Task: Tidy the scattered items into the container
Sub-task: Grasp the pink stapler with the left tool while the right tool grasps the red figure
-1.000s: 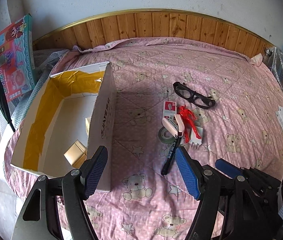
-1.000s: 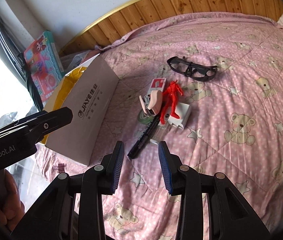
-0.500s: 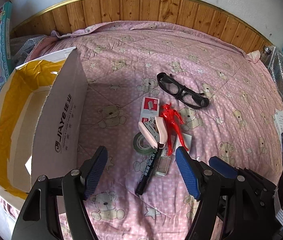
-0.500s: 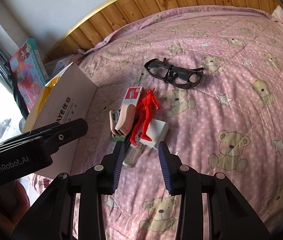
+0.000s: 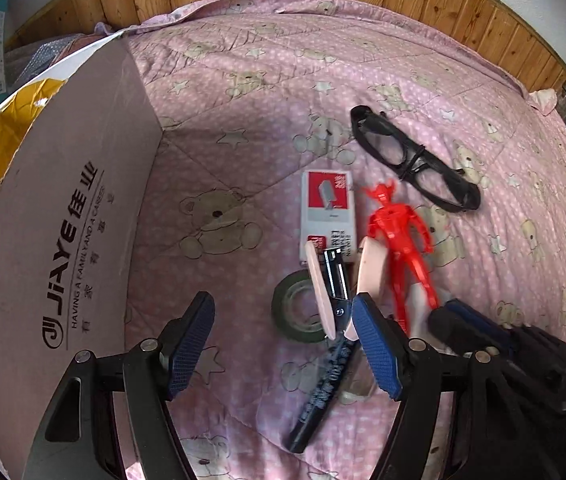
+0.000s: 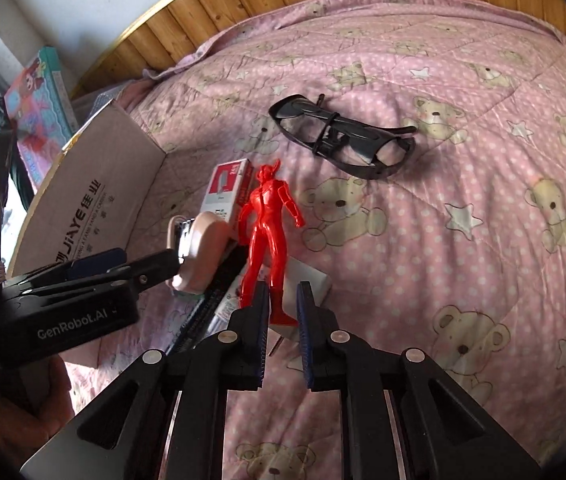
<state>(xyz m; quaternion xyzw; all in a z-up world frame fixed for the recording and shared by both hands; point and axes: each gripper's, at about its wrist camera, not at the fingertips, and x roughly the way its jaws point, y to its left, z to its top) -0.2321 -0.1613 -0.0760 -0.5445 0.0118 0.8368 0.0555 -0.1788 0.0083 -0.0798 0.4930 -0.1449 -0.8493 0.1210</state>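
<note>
I am working both tongs over a pink quilted bedspread [image 6: 483, 160] printed with bears and stars. My right gripper [image 6: 281, 312] hovers with its jaws narrowly parted around the feet of a glossy red moulded plastic figure [image 6: 269, 224]; the blue ribbed pads do not look to be pressing yet, so I count it as released, nothing grasped. My left gripper [image 5: 283, 340] is spread wide and empty, its right pad just beside a pale pink stapler [image 5: 347, 280] lying hinged open. The figure lies near the middle of the bed in a tight cluster, its legs resting on a white plug adapter [image 6: 311, 284], with a small red-and-white cardboard staple box [image 5: 327, 208] just beside its head. To do this step well, I judge I should pinch the legs low and squarely, since the smooth hard plastic is thin and could twist or slip, and lift straight up so the adapter beneath is not dragged. A dark green roll of tape [image 5: 301, 308] and a black marker pen [image 5: 323, 392] lie touching the stapler. Black-framed glasses [image 6: 343, 140], thin and springy, lie apart toward the headboard edge. The white cardboard box with printed lettering [image 5: 63, 240], the container, stands open along the bed's left edge.
</note>
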